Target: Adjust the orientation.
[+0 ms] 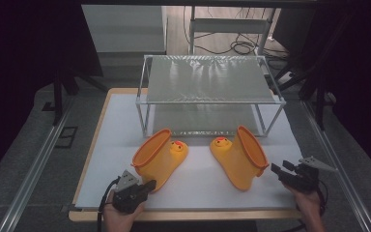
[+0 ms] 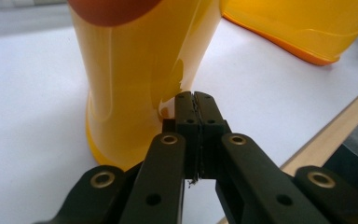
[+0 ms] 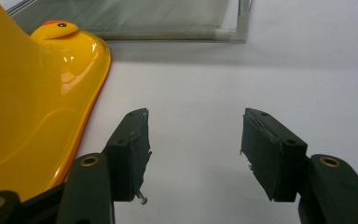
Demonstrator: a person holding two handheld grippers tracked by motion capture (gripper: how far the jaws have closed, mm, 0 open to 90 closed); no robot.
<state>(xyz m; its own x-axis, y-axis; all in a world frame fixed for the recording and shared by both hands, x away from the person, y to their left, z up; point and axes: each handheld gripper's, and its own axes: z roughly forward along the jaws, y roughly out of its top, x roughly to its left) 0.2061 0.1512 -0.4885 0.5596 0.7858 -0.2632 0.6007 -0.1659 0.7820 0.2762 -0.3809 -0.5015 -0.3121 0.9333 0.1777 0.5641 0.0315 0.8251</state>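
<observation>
A: Where are the boots?
B: Both lie on the table (image 1: 195,186), before the wire shelf (image 1: 207,79). The left boot (image 1: 158,157) meets the left hand-held gripper (image 1: 147,187), jaws together, empty.
A: The right hand-held gripper (image 1: 279,170)?
B: Wide open, empty, beside the right boot (image 1: 239,154).

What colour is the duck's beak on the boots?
Orange-red, on the yellow left boot and right boot; the beak shows best in the right gripper view.

boots (image 1: 159,157) flanking bare centre, rack (image 1: 207,79) behind
</observation>
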